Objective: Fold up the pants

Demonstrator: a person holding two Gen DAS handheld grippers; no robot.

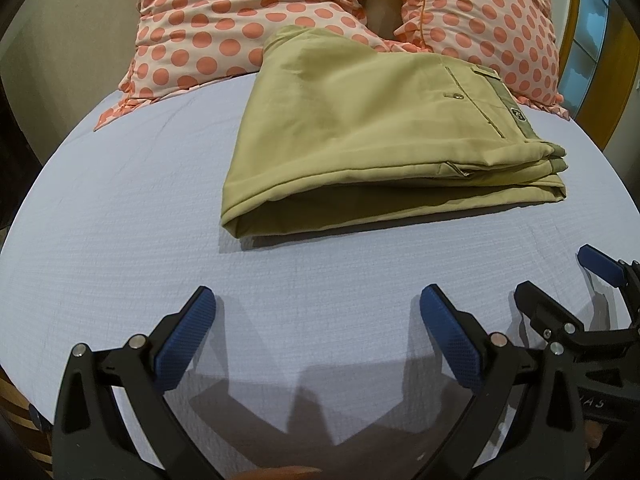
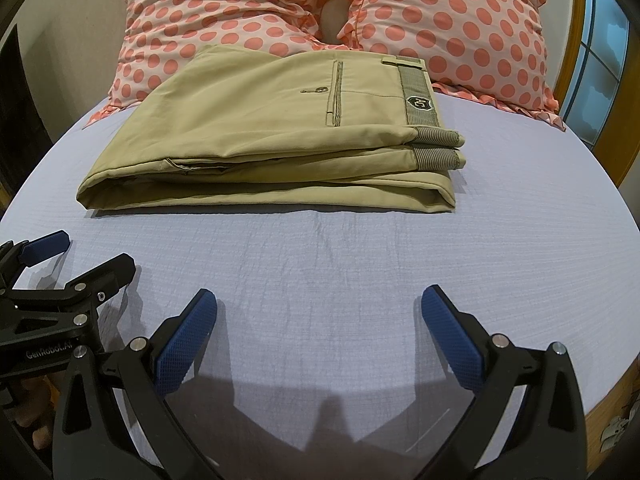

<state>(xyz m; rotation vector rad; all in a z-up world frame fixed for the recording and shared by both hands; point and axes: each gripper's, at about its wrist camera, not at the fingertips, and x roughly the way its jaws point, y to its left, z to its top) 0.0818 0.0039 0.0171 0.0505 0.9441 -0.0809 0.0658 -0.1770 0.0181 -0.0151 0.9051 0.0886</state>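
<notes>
Khaki pants (image 1: 372, 128) lie folded into a thick rectangular stack on the pale blue bedsheet (image 1: 120, 240), waistband to the right. They also show in the right wrist view (image 2: 260, 132), with a back pocket and a dark badge on the waistband. My left gripper (image 1: 318, 312) is open and empty, low over the sheet, well short of the pants. My right gripper (image 2: 319, 312) is open and empty too, beside the left one. Each gripper shows at the edge of the other's view: the right gripper (image 1: 560, 276) and the left gripper (image 2: 84, 252).
Two pillows with orange polka dots (image 2: 440, 28) lean at the head of the bed, just behind the pants. A wooden frame with a glass pane (image 2: 592, 60) stands at the right. The bed's wooden edge (image 2: 624, 384) shows at lower right.
</notes>
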